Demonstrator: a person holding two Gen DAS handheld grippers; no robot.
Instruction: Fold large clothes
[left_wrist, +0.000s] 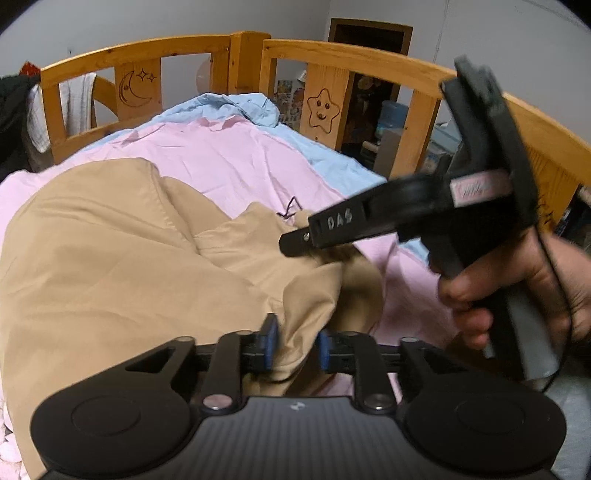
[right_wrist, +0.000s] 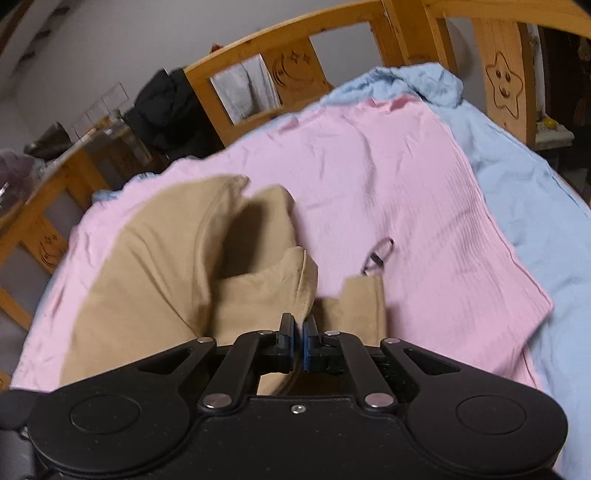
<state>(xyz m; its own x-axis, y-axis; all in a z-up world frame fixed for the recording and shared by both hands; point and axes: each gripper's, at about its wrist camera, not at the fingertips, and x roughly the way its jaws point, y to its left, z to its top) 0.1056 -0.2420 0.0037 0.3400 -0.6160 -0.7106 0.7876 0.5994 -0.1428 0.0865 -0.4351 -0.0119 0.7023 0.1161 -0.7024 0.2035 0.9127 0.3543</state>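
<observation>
The tan garment (left_wrist: 110, 266) lies bunched on the pink sheet (left_wrist: 229, 162), on the side away from the wooden headboard (left_wrist: 147, 51), one part doubled over and the rest rumpled, so the folding looks only begun. The left gripper (left_wrist: 295, 345) has its jaws apart with a ridge of tan cloth between them, the pads not pressing it. The right gripper (right_wrist: 298, 341), on the headboard-facing edge of the garment, is pinched together on a fold of that cloth. Smoothing and further folds remain.

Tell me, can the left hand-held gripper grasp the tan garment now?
Probably yes. A fold of the tan garment already lies between the open pads of the left hand-held gripper, and nothing blocks it.
</observation>
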